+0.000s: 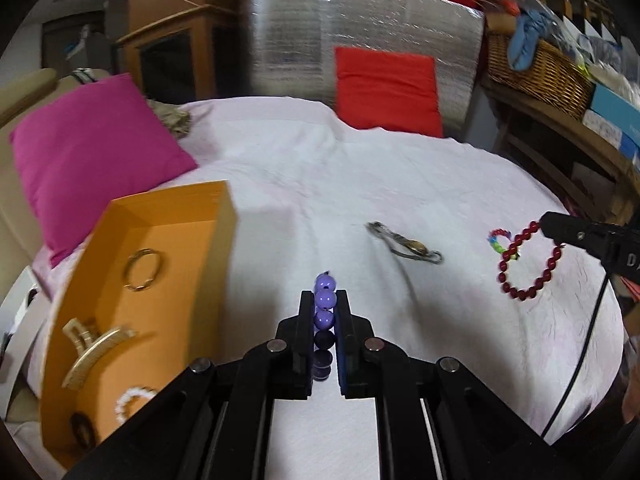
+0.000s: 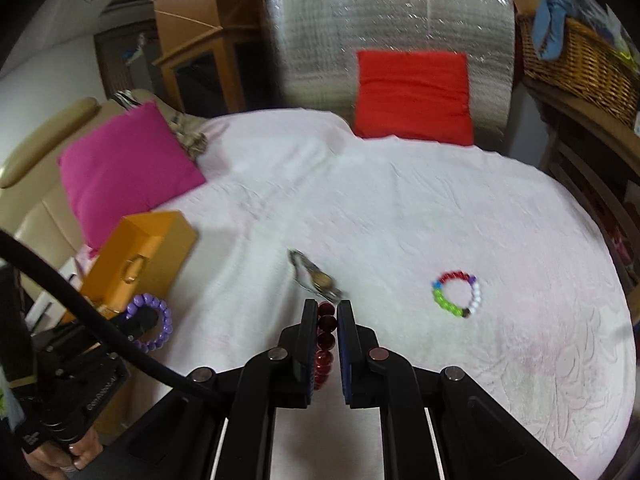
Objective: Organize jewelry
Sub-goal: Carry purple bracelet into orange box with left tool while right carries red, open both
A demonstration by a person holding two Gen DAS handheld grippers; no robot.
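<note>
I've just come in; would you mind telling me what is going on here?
A person is sorting jewelry on a pink-covered bed with two handheld grippers. The left gripper is shut on a purple bead bracelet, beside the orange box that already holds a ring and a hair clip. The right gripper is shut on a dark red bead bracelet. A multicolored bracelet and a metal piece lie on the sheet.

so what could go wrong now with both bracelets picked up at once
1. The left gripper pinches only a few beads of the purple bracelet; the round beads could slip out before reaching the orange box.
2. The red bracelet dangles from the right gripper and may swing into the watch on the sheet.
3. The cable crosses near the left gripper and could snag.
</note>
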